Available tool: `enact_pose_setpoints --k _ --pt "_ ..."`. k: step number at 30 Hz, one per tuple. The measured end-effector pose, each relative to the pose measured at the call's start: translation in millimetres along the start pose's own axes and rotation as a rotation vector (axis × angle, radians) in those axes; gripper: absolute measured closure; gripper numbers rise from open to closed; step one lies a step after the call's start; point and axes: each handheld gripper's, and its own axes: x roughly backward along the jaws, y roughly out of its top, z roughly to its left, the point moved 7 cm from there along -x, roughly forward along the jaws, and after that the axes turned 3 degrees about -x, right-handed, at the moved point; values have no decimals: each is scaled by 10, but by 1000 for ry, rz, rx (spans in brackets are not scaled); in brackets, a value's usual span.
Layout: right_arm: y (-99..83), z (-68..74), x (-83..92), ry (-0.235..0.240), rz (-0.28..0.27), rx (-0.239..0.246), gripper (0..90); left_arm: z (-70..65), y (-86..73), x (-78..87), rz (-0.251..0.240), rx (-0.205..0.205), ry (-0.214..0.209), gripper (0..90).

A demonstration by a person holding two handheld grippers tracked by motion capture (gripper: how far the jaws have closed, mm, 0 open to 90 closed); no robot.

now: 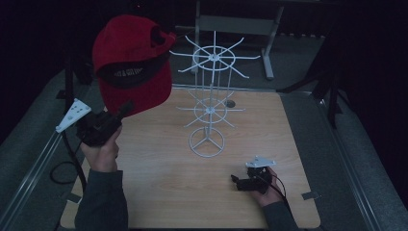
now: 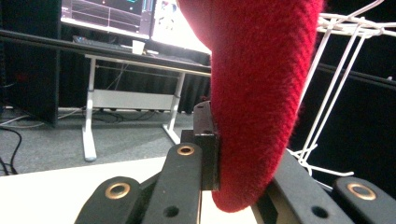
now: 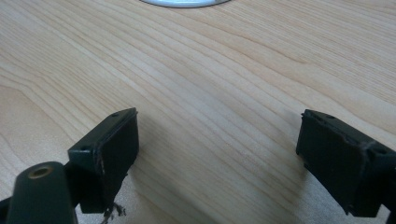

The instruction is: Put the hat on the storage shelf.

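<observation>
A red cap with a black inner band hangs in the air at the upper left, held up by its brim. My left gripper is shut on that brim; in the left gripper view the red fabric sits clamped between the black jaws. A white wire rack with two tiers of spokes stands mid-table on a round base. My right gripper lies low on the wooden table at the front right, open, with bare wood between its pads.
The rack's base rim peeks in at the top of the right gripper view. Behind the table stand a white-legged desk with monitors and dark stands at the right.
</observation>
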Motion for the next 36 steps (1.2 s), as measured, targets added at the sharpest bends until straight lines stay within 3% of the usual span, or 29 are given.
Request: enact_pose_setpoints --k 25,36 --pt "0 -1 0 -1 0 1 129 -104 -125 -123 61 -31 -20 859" --pt "0 -1 0 0 0 1 129 -87 -344 -166 85 -8 -2 858"
